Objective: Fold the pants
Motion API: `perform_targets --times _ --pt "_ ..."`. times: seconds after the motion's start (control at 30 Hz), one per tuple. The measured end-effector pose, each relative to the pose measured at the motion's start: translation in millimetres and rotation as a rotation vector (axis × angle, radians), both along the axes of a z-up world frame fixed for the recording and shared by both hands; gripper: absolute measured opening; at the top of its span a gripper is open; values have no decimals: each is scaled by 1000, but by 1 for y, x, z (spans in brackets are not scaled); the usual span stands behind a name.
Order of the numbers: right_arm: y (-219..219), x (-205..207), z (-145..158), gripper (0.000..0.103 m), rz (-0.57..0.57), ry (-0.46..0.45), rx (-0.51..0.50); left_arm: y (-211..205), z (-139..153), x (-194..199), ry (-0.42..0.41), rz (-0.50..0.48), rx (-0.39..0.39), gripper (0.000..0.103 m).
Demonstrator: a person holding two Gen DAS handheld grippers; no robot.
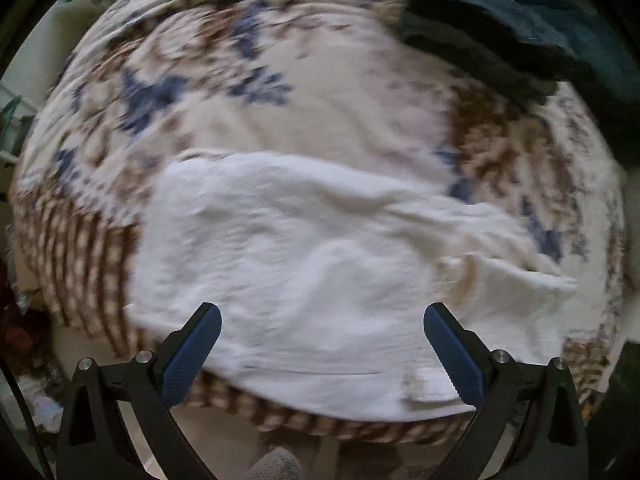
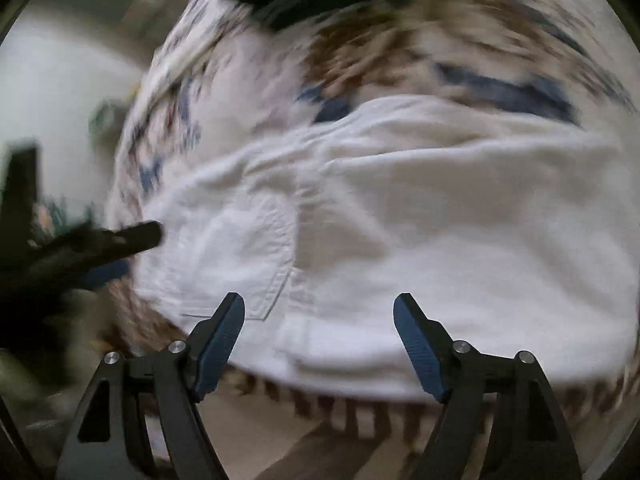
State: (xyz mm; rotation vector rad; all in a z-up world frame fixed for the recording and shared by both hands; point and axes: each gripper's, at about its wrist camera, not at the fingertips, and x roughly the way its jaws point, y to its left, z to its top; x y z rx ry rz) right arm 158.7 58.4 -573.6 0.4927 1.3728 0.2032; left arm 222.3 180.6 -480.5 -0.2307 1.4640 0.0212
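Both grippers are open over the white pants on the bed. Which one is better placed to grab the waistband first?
Probably right. The right gripper hangs open just above the pants' near edge by the pocket. The left gripper is open too, but faces plain cloth. Blur hides contact.

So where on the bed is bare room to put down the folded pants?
Free: the patterned bedspread beyond the white pants, and its left part toward the checked border. Crowded: the far right corner, under the dark clothes.

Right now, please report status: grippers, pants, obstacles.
Left hand-held gripper open, right hand-held gripper open, both empty. White pants on patterned bedspread, partly folded. Dark clothes beyond, apart.
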Motion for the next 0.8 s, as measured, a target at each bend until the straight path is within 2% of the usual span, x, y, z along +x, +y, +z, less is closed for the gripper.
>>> perform_targets --times 0.07,0.1,0.13,0.17,0.27,0.3,0.33,0.37,0.4,0.43,0.47,0.57,0.63,0.7,0.77,0.8 --pt "-50 -14 10 79 -146 40 -6 -25 -4 7 9 -44 -27 103" --pt "-88 -26 8 79 -263 94 -18 -39 -9 10 18 -71 -34 103" --pt "-106 -33 5 79 -324 125 -21 -57 -20 14 35 -112 -32 103" --pt "-137 -46 -4 79 -423 173 -19 -69 -29 17 51 -136 -25 103" --pt "-195 -68 -28 79 -582 250 2 -104 -68 23 126 -215 1 103" --pt "-211 -76 -39 79 -619 274 22 -111 -79 23 157 -234 -6 98" --pt "-218 -76 -44 79 -631 284 34 -118 -93 21 192 -247 -15 82" --pt "-224 -78 -51 79 -638 294 42 -120 -96 19 193 -254 1 76" --pt "-229 -79 -57 79 -628 301 42 -122 -93 17 166 -263 13 59" --pt "-227 -79 -60 79 -618 306 35 -122 -88 11 126 -293 47 33" --pt "-229 -81 -66 79 -602 323 21 -119 -88 5 127 -316 60 27" --pt "-223 -87 -76 79 -565 385 24 -99 -94 -6 172 -322 56 29" --pt "-226 -94 -77 79 -572 385 71 -102 -82 -6 194 -359 104 29" --pt "-235 -101 -77 79 -587 341 131 -111 -60 -1 201 -370 143 30" --pt "-245 -103 -79 79 -586 293 156 -127 -33 7 172 -362 98 32" --pt "-251 -104 -79 79 -585 276 163 -137 -22 11 153 -363 83 37"
